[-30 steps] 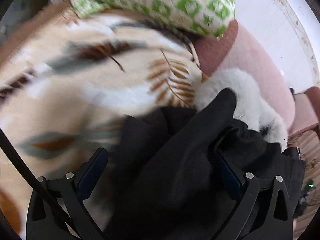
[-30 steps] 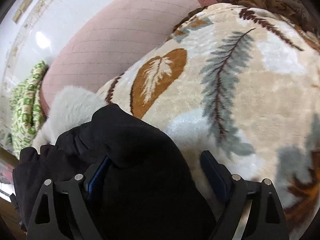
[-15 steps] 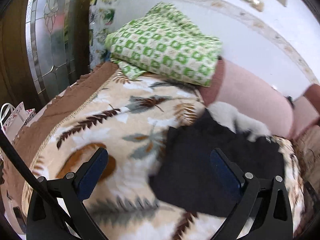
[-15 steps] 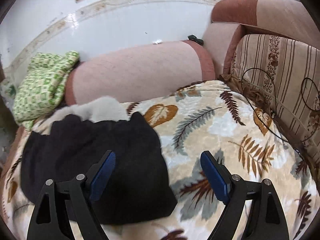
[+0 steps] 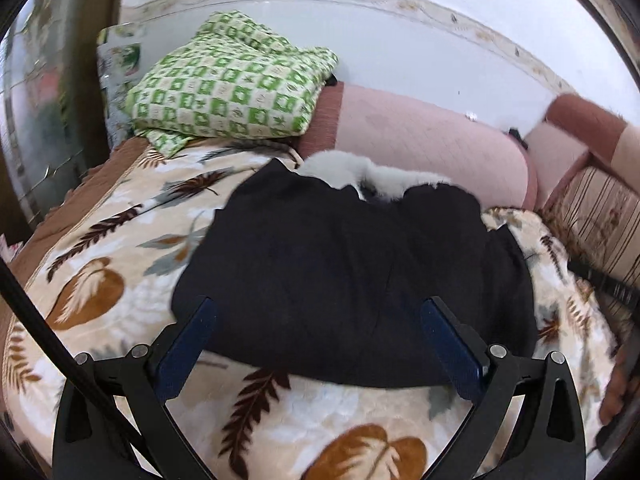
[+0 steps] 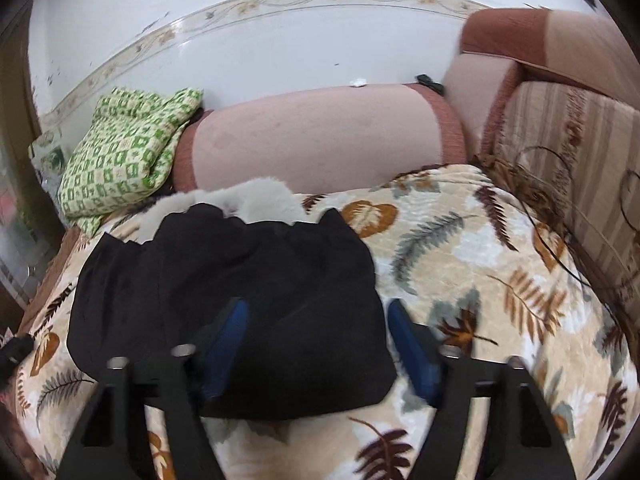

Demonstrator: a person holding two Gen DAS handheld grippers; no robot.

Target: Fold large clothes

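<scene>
Black garment (image 5: 352, 280) lies folded into a rough rectangle on the leaf-print blanket (image 5: 100, 248), its long axis running left to right across both wrist views, roughly parallel to the pink bolster (image 5: 432, 152) behind it. Far edge is rumpled and sits against a white fluffy item (image 5: 344, 168), which pokes out between garment and bolster; whether that fluff belongs to the garment, cannot tell. Near edge is a smooth fold line facing the cameras. A green-and-white checked bundle (image 5: 232, 88) rests on the bolster's left end, well apart from the garment. Both grippers are held above the blanket on the near side of the garment, pointing downward and forward at it. Left gripper (image 5: 320, 344): jaws spread wide, blue pads framing the near half of the garment in view but lifted off it, nothing between the pads in contact, nothing held. Right gripper (image 6: 316, 340): jaws about half apart and closing at this moment; left pad appears over the garment's near right portion, right pad just off its right edge over the blanket; frame is motion-blurred, but the pads do not appear to press on cloth, and nothing is carried. At the right margin of the left wrist view, part of a hand (image 5: 618, 380) shows, blurred.
</scene>
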